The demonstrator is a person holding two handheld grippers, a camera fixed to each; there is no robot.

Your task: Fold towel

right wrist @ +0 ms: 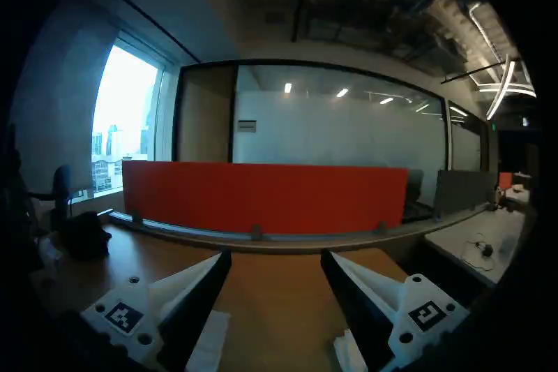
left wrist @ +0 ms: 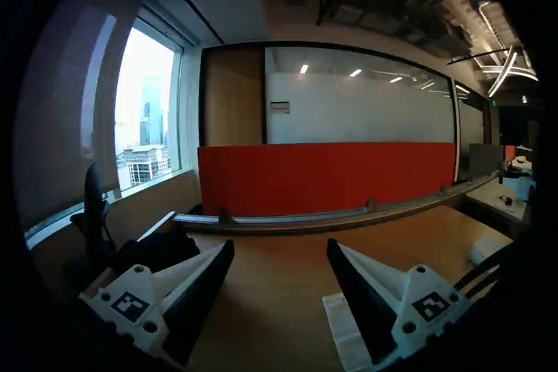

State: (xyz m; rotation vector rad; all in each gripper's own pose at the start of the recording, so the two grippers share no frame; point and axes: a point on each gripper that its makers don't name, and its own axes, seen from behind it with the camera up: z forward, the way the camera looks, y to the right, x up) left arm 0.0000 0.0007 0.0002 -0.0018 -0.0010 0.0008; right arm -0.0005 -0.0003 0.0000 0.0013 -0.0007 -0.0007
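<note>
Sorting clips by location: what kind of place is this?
Most likely an open-plan office: a wooden desk with a red divider screen, a glass-walled room behind it, and a window onto city towers.

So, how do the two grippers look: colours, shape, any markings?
Both look alike. The left gripper has two white plastic fingers that taper to a point, each with a black inner face, a square black-and-white marker and small round holes. Black cables run beside one finger. The right gripper has the same white fingers, black faces and markers.
</note>
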